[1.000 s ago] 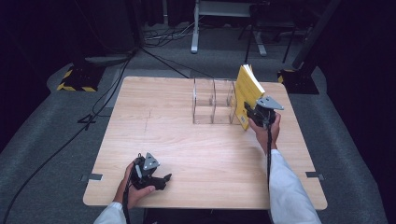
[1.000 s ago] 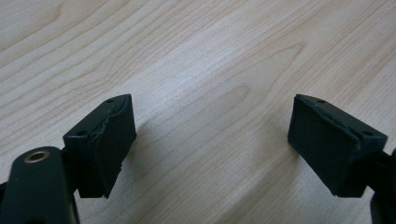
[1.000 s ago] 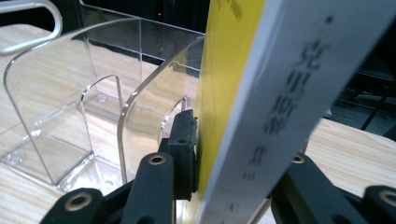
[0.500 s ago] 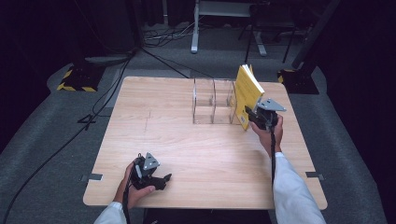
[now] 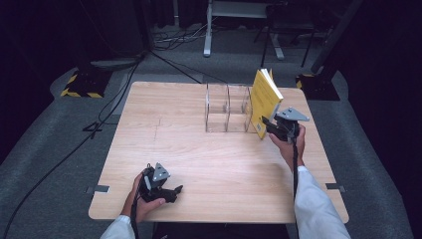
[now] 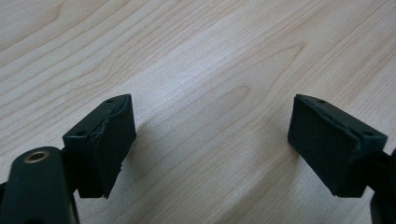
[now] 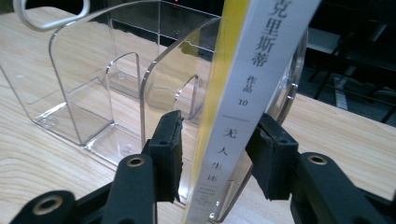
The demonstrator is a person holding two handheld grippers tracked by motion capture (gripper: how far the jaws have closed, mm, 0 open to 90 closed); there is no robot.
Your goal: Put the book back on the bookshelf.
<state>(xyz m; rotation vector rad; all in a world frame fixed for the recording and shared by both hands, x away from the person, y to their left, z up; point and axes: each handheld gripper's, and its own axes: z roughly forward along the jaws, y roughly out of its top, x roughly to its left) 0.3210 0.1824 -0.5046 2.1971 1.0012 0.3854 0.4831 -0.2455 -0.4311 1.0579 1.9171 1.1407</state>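
Yellow book (image 5: pixel 264 99) tilted upright at the right end of the clear acrylic organizer (image 5: pixel 227 107) on the desk (image 5: pixel 219 164), right gripper (image 7: pixel 215 154) with jaws straddling its spine (gaps show either side), left gripper (image 6: pixel 210 140) resting wide open, holding nothing, near the front edge.
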